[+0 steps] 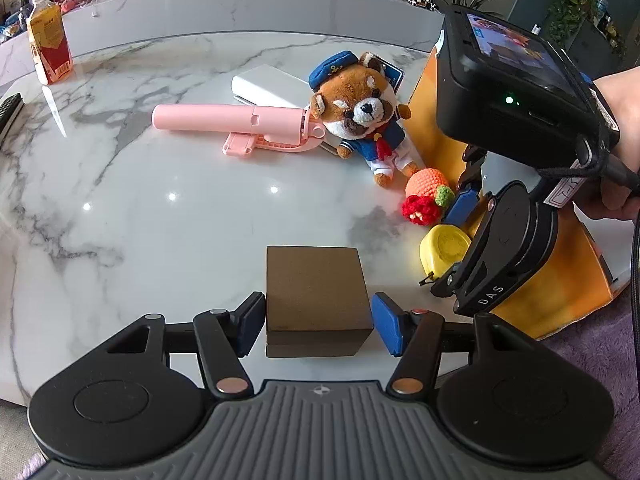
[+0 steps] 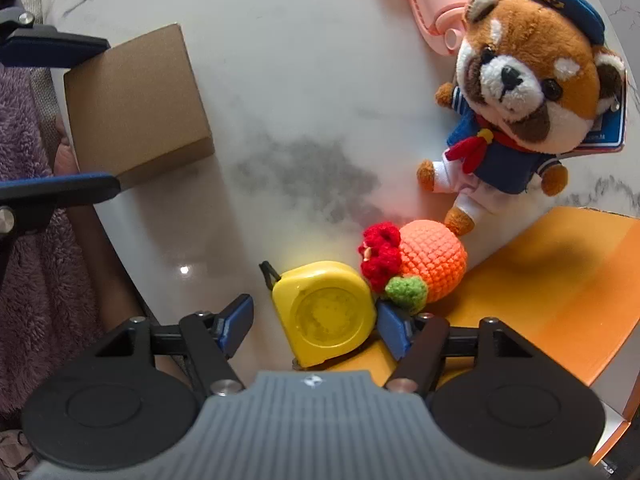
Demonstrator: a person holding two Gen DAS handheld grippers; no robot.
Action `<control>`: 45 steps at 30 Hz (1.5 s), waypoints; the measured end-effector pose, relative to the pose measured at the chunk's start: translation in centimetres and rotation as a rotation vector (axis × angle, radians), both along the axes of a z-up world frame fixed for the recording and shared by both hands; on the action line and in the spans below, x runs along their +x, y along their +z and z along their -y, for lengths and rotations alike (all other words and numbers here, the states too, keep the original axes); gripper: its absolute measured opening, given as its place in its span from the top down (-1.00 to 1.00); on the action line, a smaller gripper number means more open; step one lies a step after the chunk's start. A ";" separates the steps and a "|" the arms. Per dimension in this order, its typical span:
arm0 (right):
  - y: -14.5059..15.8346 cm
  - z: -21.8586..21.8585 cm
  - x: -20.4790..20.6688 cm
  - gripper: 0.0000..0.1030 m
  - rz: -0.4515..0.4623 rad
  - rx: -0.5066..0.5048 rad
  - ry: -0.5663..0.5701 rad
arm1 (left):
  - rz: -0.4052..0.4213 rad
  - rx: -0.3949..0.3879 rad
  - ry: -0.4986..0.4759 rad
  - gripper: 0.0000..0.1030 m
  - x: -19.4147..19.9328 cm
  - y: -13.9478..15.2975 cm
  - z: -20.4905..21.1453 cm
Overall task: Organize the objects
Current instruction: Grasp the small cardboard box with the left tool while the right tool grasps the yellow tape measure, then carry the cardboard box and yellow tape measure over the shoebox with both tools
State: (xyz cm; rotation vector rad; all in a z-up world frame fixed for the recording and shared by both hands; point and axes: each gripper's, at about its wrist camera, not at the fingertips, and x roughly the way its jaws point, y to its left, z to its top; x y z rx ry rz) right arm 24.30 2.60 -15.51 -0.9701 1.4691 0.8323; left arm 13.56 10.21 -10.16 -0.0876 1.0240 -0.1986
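In the left wrist view, our left gripper stands over a white marble table with grey veins. A brown cardboard box, cube shaped, sits between its blue pads. The left pad seems to touch the box side, while a thin gap shows at the right pad, so we cannot tell if the box is clamped. Ahead of the gripper and to its left the table is bare and gives much open room. Further ahead lie a pink plastic selfie stick and a plush red panda in a blue sailor suit, which leans on a flat white box. To the right we see the right gripper, pointing down at a yellow plastic tape measure. Just beyond it lies an orange, red and green crocheted fruit. An orange cardboard box stands behind them at the right edge of the table. What is inside it, we cannot see.

In the right wrist view, the jaws of the right gripper are apart, one on each side of the tape measure. The right pad is touching or almost touching it, and the left pad is clearly away. The crocheted fruit touches the tape measure on the far right. The orange box lies to the right, its visible surface bare. The rounded table edge runs to the left, near the brown box.
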 end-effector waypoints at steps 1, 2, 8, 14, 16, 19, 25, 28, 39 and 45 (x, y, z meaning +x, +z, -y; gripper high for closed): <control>0.2 0.0 -0.1 -0.16 -0.005 0.007 -0.007 | 0.001 0.001 -0.001 -0.32 0.0 0.0 0.0; 0.3 0.0 -0.3 -0.12 -0.012 0.017 -0.012 | -0.001 0.002 -0.002 -0.32 0.0 0.0 0.1; 0.9 0.0 -2.0 -0.12 -0.037 0.070 -0.021 | -0.032 -0.001 0.000 -0.33 0.0 -0.3 -0.2; 2.9 1.1 -3.2 -0.11 0.011 0.164 -0.060 | -0.083 -0.044 0.033 -0.39 0.3 -1.0 -1.0; 4.2 1.7 -3.5 -0.11 0.024 0.203 -0.086 | -0.081 -0.030 0.036 -0.41 0.2 -1.0 -0.8; 6.7 3.0 -3.9 -0.11 0.064 0.261 -0.120 | -0.069 0.015 0.022 -0.46 0.1 -0.9 -0.2; 13.0 4.8 -4.3 -0.11 0.123 0.408 -0.215 | -0.063 0.101 -0.019 -0.34 0.0 -1.0 1.2; 14.9 6.8 -4.7 -0.11 0.162 0.460 -0.259 | 0.008 0.121 -0.032 -0.33 -0.8 0.0 1.5; 18.1 17.8 -5.9 -0.11 0.288 0.512 -0.444 | 0.203 0.128 -0.212 -0.31 -3.3 8.8 5.5; 17.9 23.4 -7.1 -0.11 0.341 0.485 -0.514 | 0.265 0.141 -0.486 -0.31 -2.3 12.9 12.7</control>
